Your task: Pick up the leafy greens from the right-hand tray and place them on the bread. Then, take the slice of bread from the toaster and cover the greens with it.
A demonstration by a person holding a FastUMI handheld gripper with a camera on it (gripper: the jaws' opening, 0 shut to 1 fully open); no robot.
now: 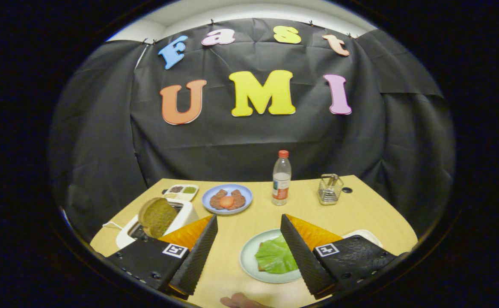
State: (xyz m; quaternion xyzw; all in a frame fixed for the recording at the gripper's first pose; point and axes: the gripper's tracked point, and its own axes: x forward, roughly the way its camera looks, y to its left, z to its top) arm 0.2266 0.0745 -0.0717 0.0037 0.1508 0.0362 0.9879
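Hand-held gripper (248, 222): fingers spread wide apart, nothing between them but bare tabletop, held above the near part of the wooden table (360, 209). Leafy greens (275, 256): one green leaf lying on a slice of bread (261, 268), of which a thin brown edge shows under the leaf, both on a pale plate (246, 256); the plate sits just inside the right finger, which overlaps its right side. Toaster (180, 218): white, beside and beyond the left finger, with a brown bread slice (157, 216) standing up out of its slot. Blue plate (227, 199): beyond the fingers, carrying brown food pieces with a reddish piece in the middle. Small divided tray (181, 191): behind the toaster, holding dark and green contents. Plastic bottle (281, 178): red cap, upright, beyond the fingertips. Wire holder (330, 189): right of the bottle, near the table's far edge. White tray (367, 234): its rim shows behind the right finger.
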